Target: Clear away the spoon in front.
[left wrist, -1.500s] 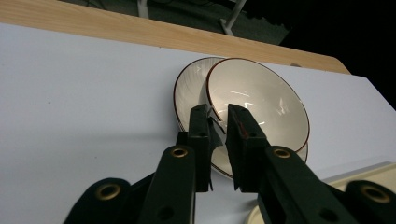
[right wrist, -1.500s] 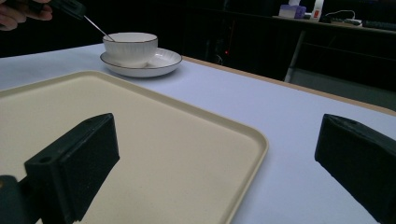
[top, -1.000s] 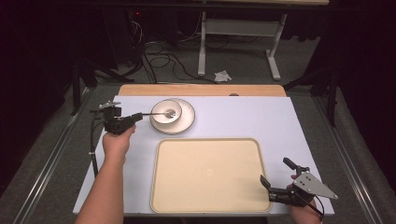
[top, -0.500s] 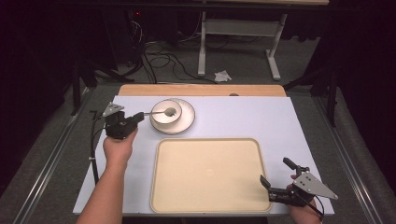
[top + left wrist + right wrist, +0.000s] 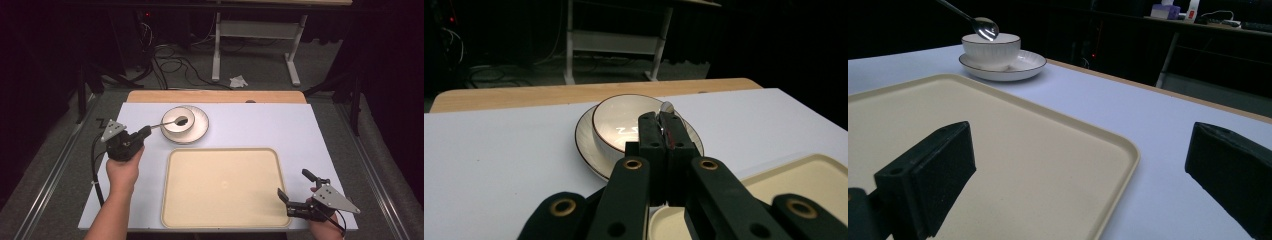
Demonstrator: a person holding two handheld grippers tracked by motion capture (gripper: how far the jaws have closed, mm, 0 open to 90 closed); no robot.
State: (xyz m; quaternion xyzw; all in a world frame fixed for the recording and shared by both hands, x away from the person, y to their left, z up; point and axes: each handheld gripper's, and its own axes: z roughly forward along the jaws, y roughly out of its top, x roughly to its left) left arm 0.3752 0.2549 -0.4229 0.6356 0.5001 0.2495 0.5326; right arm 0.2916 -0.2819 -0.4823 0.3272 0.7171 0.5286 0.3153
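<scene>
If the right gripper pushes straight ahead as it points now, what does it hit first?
Probably the tray: the right gripper is open, low by its near corner. The bowl on its plate lies farther along, though depth is unclear.

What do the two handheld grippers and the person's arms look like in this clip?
Both are black. The left gripper and right gripper each carry a grey three-cornered plate on top. Brass-coloured rivets mark the left one's linkage. A black cable trails from the left. The right's fingers are blocky. Forearms are bare, no sleeves.
</scene>
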